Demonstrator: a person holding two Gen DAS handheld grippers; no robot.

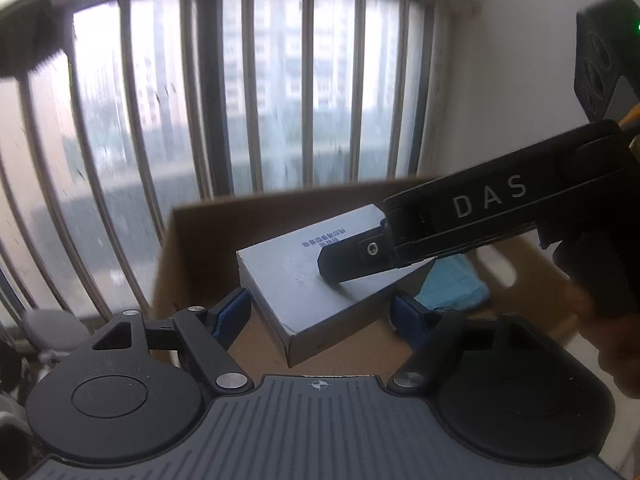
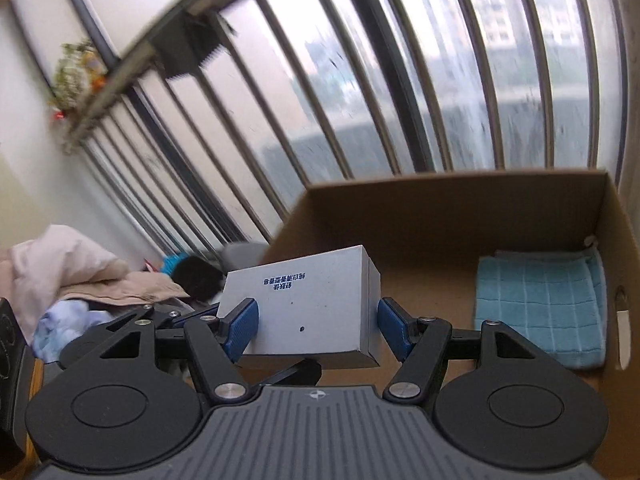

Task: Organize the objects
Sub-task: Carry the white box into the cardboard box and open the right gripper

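A grey-white carton with blue print on its top hangs in the air over the open side of a brown cardboard box. My left gripper has its blue pads against the carton's near corner edges. My right gripper, marked DAS, comes in from the right and clamps the carton's far part. In the right wrist view the carton sits between the blue pads of my right gripper, which press on its two sides. One black finger of the left gripper shows under the carton.
A folded blue towel lies inside the cardboard box at its right wall. A barred window stands right behind the box. A heap of pale clothes lies at the left, and a grey stool stands below left.
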